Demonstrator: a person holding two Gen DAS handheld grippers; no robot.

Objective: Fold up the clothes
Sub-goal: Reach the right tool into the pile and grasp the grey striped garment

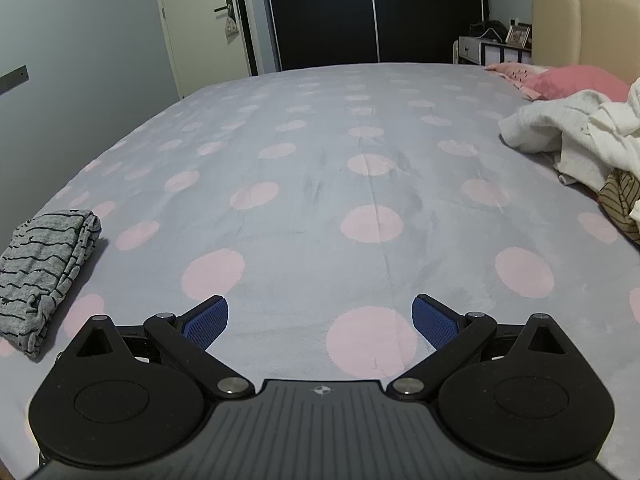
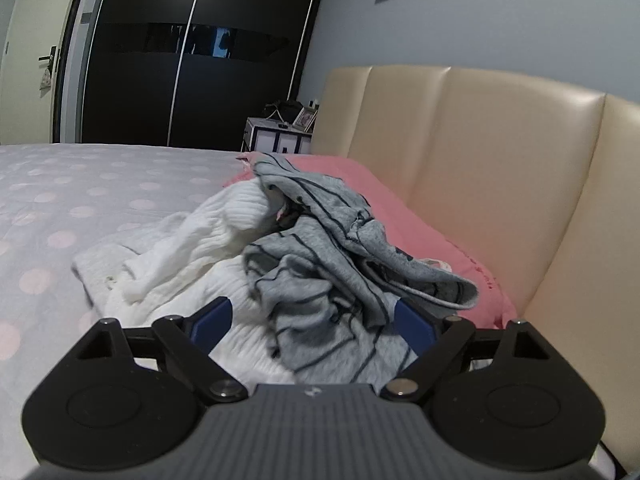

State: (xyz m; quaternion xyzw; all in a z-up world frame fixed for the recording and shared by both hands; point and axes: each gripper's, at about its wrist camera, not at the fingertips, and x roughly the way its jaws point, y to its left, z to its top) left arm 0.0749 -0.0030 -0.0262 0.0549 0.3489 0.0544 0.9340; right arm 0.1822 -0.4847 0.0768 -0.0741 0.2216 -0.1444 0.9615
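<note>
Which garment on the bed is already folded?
The grey black-striped garment lying alone left of the left tongs. The white knit and grey striped top are still heaped.

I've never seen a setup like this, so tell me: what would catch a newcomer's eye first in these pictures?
Probably the heap of unfolded clothes, a grey striped garment crumpled on a white knit, lying by the pink pillow at the headboard, with the open right gripper right at it. Next, the wide grey bedspread with pink dots, where the open left gripper hovers over bare cover and a folded striped garment sits at the left edge.
</note>
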